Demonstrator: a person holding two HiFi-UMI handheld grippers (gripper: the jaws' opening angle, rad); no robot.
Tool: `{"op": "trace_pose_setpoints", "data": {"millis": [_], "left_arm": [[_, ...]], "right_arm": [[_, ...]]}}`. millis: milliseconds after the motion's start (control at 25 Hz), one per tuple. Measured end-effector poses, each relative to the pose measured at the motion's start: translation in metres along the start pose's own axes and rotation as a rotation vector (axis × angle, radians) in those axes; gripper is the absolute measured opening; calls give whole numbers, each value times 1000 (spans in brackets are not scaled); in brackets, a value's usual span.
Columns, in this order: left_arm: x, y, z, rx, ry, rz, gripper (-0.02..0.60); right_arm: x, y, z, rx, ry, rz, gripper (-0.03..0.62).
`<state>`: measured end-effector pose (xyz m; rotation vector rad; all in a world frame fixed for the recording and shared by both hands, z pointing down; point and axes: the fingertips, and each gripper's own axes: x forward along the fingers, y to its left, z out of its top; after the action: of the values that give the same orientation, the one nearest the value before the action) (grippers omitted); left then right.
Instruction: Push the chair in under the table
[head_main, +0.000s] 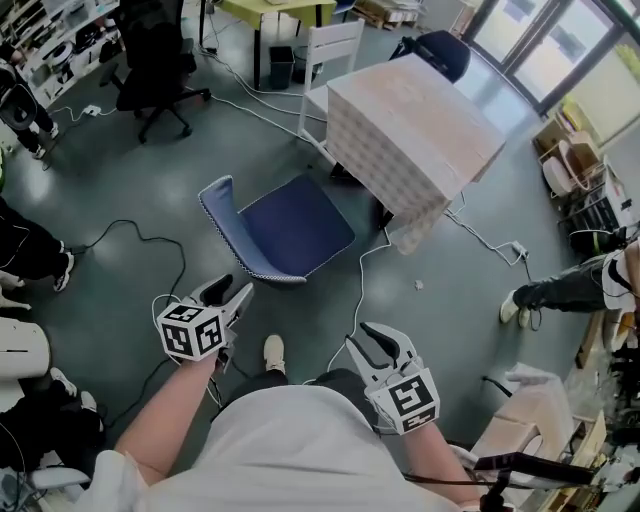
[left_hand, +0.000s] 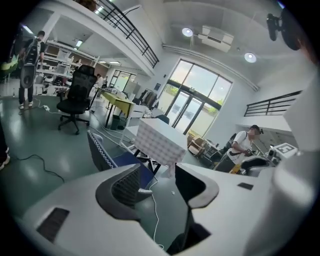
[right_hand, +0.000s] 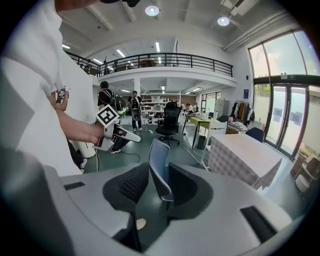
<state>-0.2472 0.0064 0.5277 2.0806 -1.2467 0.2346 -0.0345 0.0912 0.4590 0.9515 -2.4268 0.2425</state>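
A blue chair (head_main: 285, 228) with a patterned edge stands on the grey floor, pulled away from the table (head_main: 410, 125) under its checked cloth. In the head view both grippers sit low, short of the chair, and touch nothing. My left gripper (head_main: 240, 288) is open with its jaws empty. My right gripper (head_main: 370, 335) is open too, with nothing in it. The left gripper view looks between its jaws (left_hand: 157, 175) at the chair (left_hand: 102, 150) and the table (left_hand: 157, 140). The right gripper view frames the chair's back (right_hand: 157, 162) between its jaws (right_hand: 157, 185), with the table (right_hand: 245, 157) to the right.
Cables (head_main: 150, 240) snake over the floor around the chair. A black office chair (head_main: 155, 60) stands at the back left and a white chair (head_main: 335, 50) behind the table. A person's legs (head_main: 560, 290) reach in from the right; boxes and carts line that side.
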Motion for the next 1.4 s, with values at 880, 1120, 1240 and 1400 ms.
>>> {"op": "trace_pose_setpoints", "data": {"millis": [880,1120,1240,1400], "left_arm": [[156,194,-29,-484,223,442,167],[164,196,-15,-564,161,574,81],[173,191,-10,-626,131,597,72],[190,178,-5,-676,95,609,67]], "right_arm": [[77,-181,12,111,65,28,118],[80,-237,3,137,91,45,118],[80,-258,-1,143,102,60,118],[81,-283,-4,140,110,83,118]]}}
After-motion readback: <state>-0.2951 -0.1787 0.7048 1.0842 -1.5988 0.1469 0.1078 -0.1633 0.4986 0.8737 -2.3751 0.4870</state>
